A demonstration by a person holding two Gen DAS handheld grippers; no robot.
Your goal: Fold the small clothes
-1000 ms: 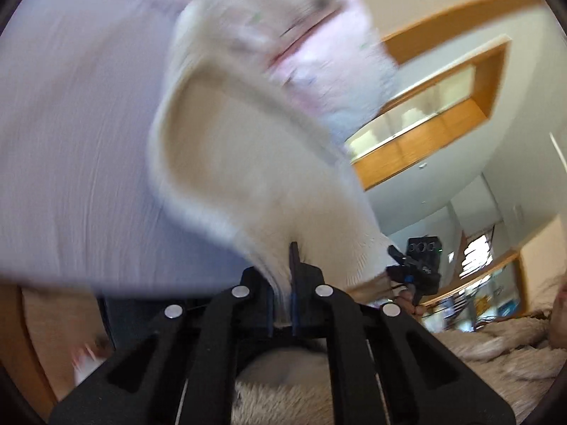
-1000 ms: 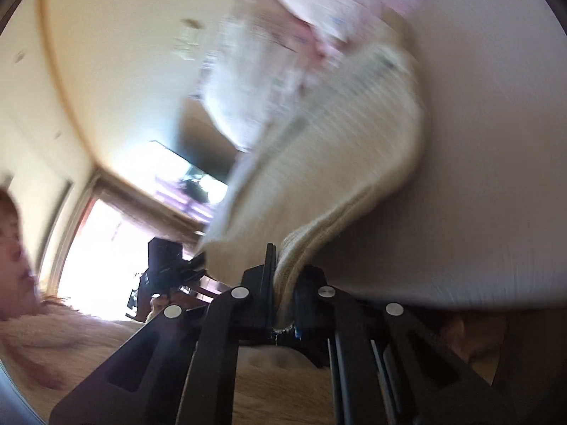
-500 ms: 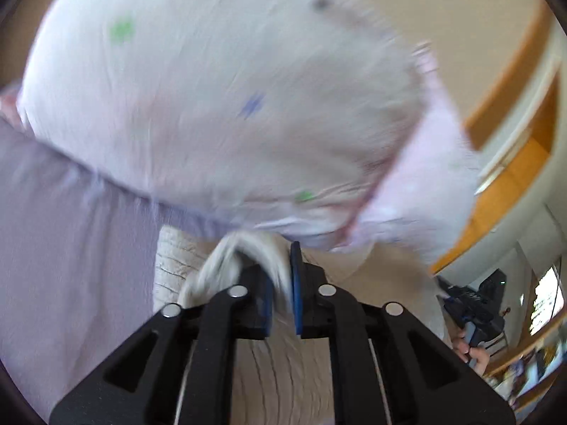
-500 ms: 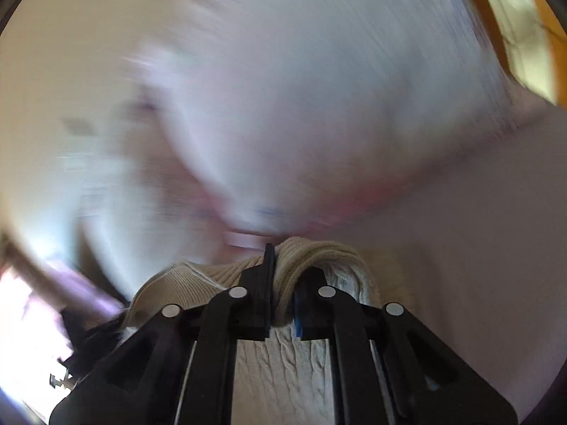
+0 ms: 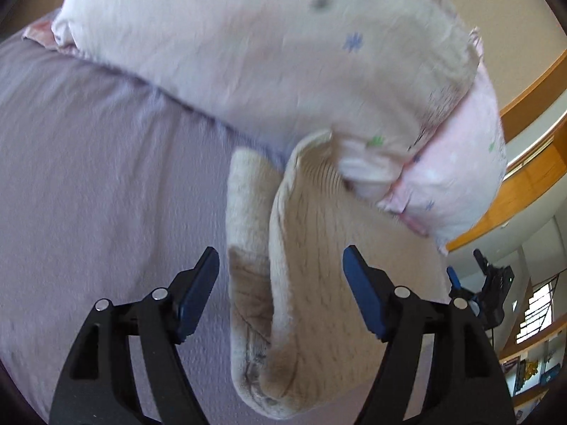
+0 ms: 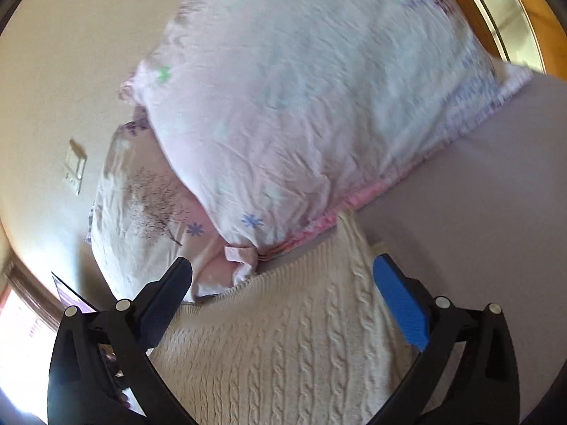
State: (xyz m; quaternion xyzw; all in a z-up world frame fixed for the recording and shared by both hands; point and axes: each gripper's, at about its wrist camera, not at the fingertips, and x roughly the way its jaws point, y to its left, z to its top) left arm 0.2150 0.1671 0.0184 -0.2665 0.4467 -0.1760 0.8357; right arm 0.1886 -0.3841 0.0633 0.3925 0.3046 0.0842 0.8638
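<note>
A cream cable-knit sweater (image 6: 283,347) lies on the lilac bed sheet (image 6: 496,212), its far edge against the pillows. In the left wrist view the sweater (image 5: 312,283) shows a folded, curled edge standing up between the fingers. My left gripper (image 5: 281,283) is open, its blue pads either side of the sweater's edge and apart from it. My right gripper (image 6: 283,290) is open above the sweater, holding nothing. The other gripper (image 5: 492,283) shows small at the right in the left wrist view.
A large pale pink pillow with small flower prints (image 6: 319,106) lies on a second pillow (image 6: 149,198) at the head of the bed; it also shows in the left wrist view (image 5: 283,53). A cream wall with a switch plate (image 6: 74,166) stands behind. Wooden trim (image 5: 531,81) is at right.
Both grippers were shut on the sweater's edge and carried it toward the pillows. Now both have opened and let the sweater go onto the bed.
</note>
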